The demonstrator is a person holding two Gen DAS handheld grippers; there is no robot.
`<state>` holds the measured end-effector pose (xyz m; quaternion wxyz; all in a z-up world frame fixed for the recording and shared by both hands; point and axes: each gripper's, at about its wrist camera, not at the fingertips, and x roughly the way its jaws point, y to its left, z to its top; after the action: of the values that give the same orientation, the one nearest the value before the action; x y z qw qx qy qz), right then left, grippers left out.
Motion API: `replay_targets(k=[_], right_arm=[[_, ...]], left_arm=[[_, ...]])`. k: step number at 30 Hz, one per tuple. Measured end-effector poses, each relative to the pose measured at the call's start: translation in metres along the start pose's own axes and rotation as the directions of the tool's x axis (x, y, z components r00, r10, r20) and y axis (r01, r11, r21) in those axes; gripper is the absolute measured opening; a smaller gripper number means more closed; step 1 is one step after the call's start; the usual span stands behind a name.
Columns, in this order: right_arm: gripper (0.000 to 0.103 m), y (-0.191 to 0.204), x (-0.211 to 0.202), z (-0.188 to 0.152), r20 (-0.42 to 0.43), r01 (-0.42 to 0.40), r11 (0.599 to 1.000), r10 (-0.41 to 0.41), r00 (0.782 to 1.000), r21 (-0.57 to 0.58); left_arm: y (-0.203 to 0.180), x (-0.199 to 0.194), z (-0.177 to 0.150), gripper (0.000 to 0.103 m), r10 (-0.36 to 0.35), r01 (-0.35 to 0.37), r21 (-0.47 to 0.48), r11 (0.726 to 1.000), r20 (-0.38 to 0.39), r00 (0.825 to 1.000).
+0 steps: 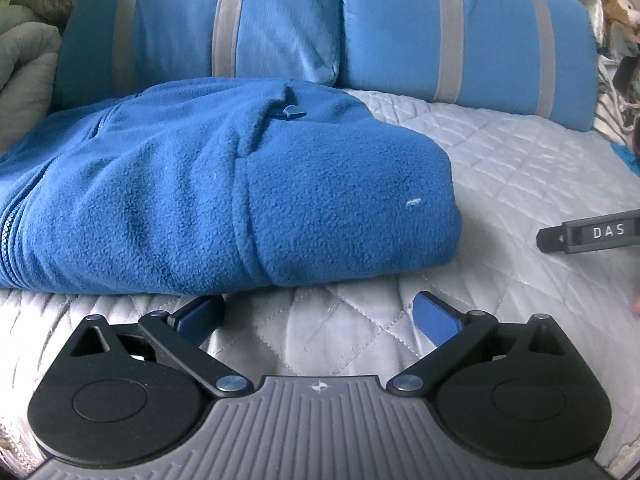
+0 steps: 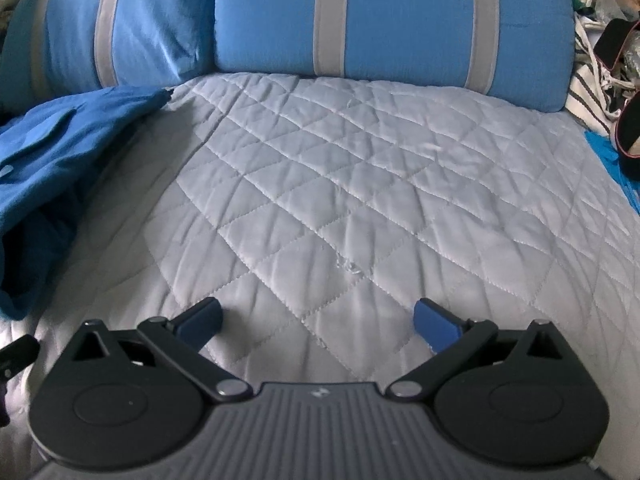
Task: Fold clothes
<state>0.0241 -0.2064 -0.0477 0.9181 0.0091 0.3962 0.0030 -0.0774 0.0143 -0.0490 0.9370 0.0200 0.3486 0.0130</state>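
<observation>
A blue fleece jacket (image 1: 224,192) lies folded in a thick bundle on the white quilted bed cover (image 1: 500,168), with its zipper at the left edge. My left gripper (image 1: 318,312) is open and empty, just in front of the jacket's near edge. My right gripper (image 2: 318,316) is open and empty over the bare quilt (image 2: 340,184). The jacket (image 2: 52,160) lies at its far left. One arm of the right gripper (image 1: 588,234), marked DAS, shows at the right edge of the left wrist view.
Two blue pillows with grey stripes (image 1: 240,20) (image 1: 460,28) stand along the back of the bed. A green-grey blanket (image 1: 24,52) is piled at the back left. Striped cloth and dark items (image 2: 608,92) lie at the right edge.
</observation>
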Motion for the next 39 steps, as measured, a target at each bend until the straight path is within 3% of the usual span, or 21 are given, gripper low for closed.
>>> replay_targets(k=[39], right_arm=[[0.102,0.0053,0.0003,-0.0022,0.048,0.024,1.0,-0.024,0.999,-0.005]], left_arm=[[0.001,-0.0023,0.0017,0.103,0.006,-0.006,-0.01,1.0,-0.02,1.0]])
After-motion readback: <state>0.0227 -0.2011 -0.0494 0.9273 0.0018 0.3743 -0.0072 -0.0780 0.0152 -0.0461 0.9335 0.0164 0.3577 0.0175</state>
